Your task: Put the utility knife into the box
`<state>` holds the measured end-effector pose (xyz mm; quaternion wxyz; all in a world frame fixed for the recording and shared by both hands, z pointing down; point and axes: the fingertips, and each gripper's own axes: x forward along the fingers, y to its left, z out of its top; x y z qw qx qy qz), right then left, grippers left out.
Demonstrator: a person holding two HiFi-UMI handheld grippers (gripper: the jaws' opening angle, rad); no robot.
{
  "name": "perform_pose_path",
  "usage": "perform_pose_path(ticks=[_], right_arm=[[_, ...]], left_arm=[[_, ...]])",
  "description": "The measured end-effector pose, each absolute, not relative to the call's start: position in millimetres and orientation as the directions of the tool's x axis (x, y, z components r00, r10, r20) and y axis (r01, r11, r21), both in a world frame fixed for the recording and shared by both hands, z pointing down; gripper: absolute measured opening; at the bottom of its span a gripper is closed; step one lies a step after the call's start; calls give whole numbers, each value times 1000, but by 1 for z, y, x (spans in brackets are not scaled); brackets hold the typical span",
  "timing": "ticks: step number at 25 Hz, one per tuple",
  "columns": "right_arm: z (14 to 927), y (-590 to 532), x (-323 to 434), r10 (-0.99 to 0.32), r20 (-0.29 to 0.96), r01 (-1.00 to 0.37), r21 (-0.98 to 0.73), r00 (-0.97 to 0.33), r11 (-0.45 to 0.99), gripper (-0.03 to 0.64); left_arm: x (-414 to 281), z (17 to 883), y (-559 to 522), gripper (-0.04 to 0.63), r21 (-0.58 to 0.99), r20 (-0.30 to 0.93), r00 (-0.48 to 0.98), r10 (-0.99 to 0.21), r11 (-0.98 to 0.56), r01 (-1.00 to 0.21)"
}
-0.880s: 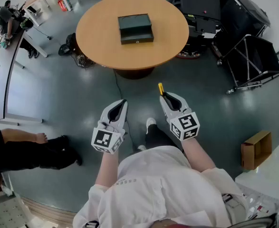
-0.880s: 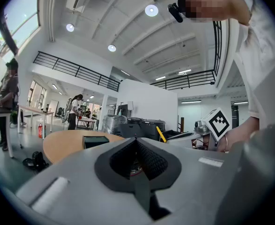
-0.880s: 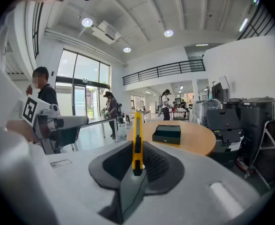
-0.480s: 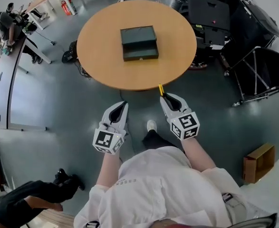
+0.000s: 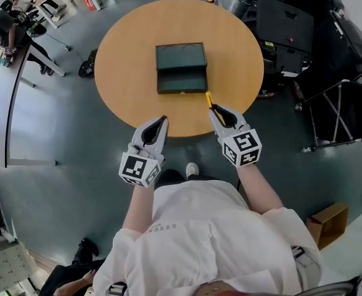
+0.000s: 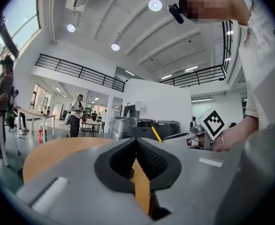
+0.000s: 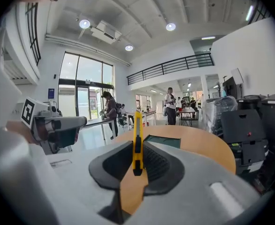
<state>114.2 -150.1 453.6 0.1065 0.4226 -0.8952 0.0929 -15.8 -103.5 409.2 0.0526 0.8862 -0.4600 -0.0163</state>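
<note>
Yellow plastic marks the utility knife [image 7: 137,139], which stands upright between the pads of the right tool [image 5: 222,113], pinched by its lower half with the upper half sticking out past the tips. It looks light, stiff and slim. Its smooth sides could probably let it swivel in so narrow a pinch, so a hold on the flat faces of the body, as here, seems the safest one. Whether the blade is drawn in cannot be told.

The head view places the knife over the near edge of the bench [image 5: 125,54], just short of the right front corner of the box [image 5: 181,66], not yet inside it. That dark green box lies open near the middle of the round wooden top, and both its halves look bare. The left tool [image 5: 161,122] hangs level beside the right one, at the bench's edge.

Only the right gripper view shows the pinch itself: black ribbed pads pressed on either side of the yellow body, with the box lying low and green beyond. Only the left gripper view shows that the left tool's pads are pressed together at their tips with nothing between them. Only the head view gives the layout, with the box's open halves and the gap between knife and box.
</note>
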Motion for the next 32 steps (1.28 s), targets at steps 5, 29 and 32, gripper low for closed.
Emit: perform_pose_path(ticks=[5, 29, 32], right_arm=[[476, -182, 104, -687, 340, -752, -100, -642, 652, 54], [641, -327, 16, -349, 785, -657, -97, -512, 748, 55], [659, -335, 13, -290, 831, -637, -97, -474, 765, 55]], left_arm=[[-21, 421, -138, 2, 127, 47, 566, -823, -557, -821], [-79, 492, -319, 2, 253, 163, 606, -778, -561, -788], [-81, 501, -327, 2, 266, 180, 609, -773, -558, -786]])
